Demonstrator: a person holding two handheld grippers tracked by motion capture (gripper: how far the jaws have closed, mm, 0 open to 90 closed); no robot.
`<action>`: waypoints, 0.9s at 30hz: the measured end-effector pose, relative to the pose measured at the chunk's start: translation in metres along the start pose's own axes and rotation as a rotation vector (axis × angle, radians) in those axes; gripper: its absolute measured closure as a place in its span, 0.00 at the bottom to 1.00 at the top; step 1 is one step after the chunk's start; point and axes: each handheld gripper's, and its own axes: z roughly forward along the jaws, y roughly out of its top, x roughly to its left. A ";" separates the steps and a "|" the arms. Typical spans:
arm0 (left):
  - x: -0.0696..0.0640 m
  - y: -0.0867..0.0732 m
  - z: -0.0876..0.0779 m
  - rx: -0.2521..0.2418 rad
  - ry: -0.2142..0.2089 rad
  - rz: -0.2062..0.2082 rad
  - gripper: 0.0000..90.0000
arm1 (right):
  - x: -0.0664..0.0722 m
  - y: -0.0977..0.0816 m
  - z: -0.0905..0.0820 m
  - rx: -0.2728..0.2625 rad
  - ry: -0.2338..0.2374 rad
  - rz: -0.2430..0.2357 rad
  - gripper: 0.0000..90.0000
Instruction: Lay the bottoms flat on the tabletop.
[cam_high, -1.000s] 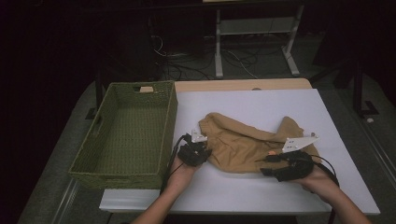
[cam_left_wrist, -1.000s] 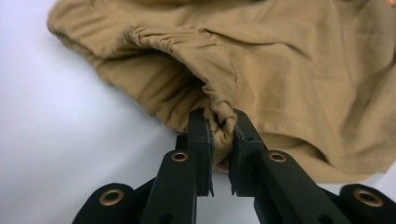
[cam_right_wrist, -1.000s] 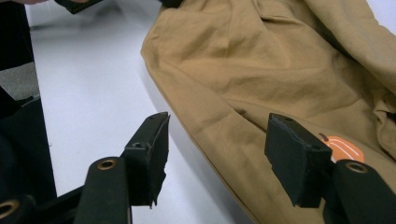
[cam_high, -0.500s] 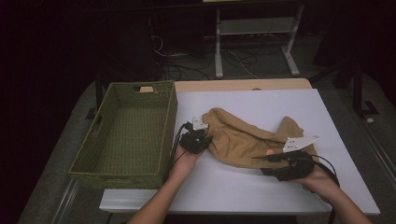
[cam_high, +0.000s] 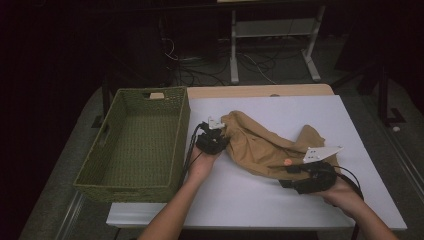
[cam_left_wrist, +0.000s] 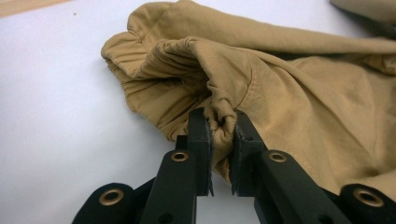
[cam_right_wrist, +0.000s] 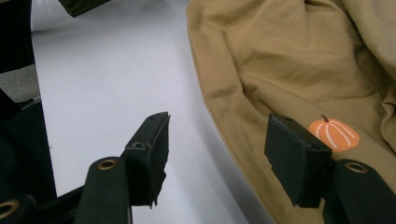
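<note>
Bunched tan cotton garment (cam_high: 260, 145) is pinched at centre frame by the left gripper (cam_high: 214, 139); right gripper (cam_right_wrist: 219, 140), lower right, is held open over its edge.

Dim room, white table (cam_high: 280, 200) (wooden far edge), cables (cam_high: 200, 70) on floor

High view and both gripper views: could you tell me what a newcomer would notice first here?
A crumpled tan garment lies mid-table, with a small orange pumpkin print near its edge. The left tongs pinch a fold of it, while the right tongs stand open at its hem. A green woven basket sits to the left.
</note>
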 end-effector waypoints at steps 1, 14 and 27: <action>0.000 0.002 0.001 -0.002 -0.001 0.000 0.89 | 0.000 0.000 0.000 0.000 0.000 0.000 0.44; 0.004 0.020 0.016 -0.017 -0.004 0.008 0.89 | 0.000 0.000 0.000 0.001 0.001 -0.001 0.44; 0.006 0.035 0.033 -0.034 -0.022 0.025 0.89 | 0.000 0.000 0.000 0.001 0.003 -0.001 0.44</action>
